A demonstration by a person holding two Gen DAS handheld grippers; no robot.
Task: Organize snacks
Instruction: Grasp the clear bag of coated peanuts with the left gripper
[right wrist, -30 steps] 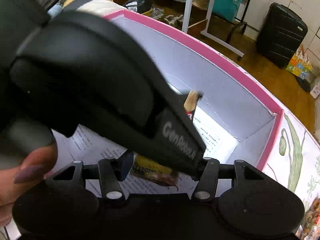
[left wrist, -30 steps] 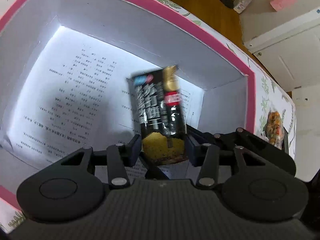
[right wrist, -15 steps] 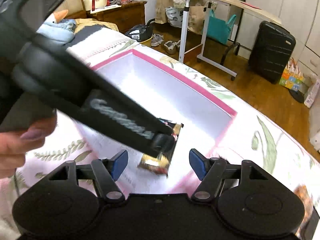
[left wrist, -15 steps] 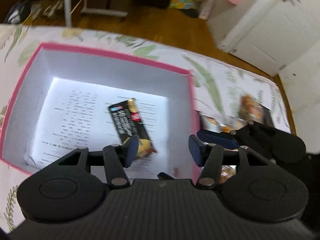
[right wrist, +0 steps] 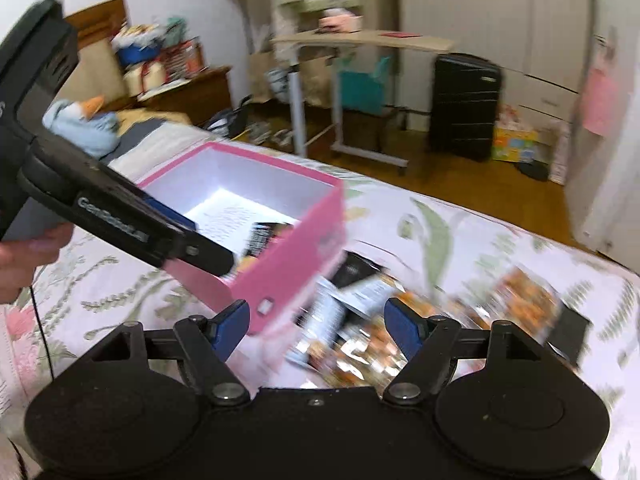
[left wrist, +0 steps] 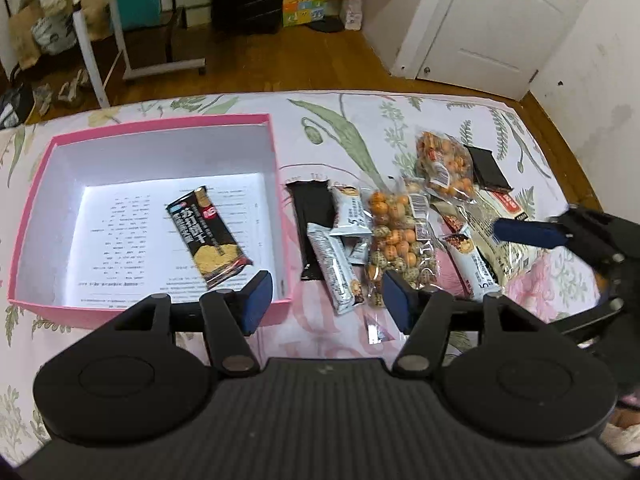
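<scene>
Pink box, left wrist view: the pink cardboard box with white inside (left wrist: 36, 216) sits on the floral bedspread (left wrist: 344, 128), a printed paper sheet (left wrist: 120, 236) lining its floor.
Snack already in: one black-and-yellow wrapped snack bar (left wrist: 208, 238) lies flat on that sheet, toward the box's right wall.
Left tool: the left tool (left wrist: 326, 294) hangs above the box's near right corner, blue pads spread wide, nothing between them.
Snacks waiting: just right of the box lie a black flat packet (left wrist: 310, 224), a silver foil bar (left wrist: 334, 272), a clear bag of orange coated nuts (left wrist: 398, 240) and a second clear nut bag (left wrist: 442, 164), overlapping in a loose heap.
Right tool seen from here: one blue pad reaches in over the far packets at the right edge.
Right wrist view: the right tool (right wrist: 316, 326) is released too, pads apart and empty, aimed at the heap beside the box wall.
Step in hand: my guess is a bar is stowed and the next pick is beginning.
Next move calls for: lowering one tool onto a single packet and pinching its edge without dragging its neighbours.
Hard to make out: motion blur smears the heap in the right wrist view, so no packet there can be told apart; the box wall hides most of the stowed bar.
</scene>
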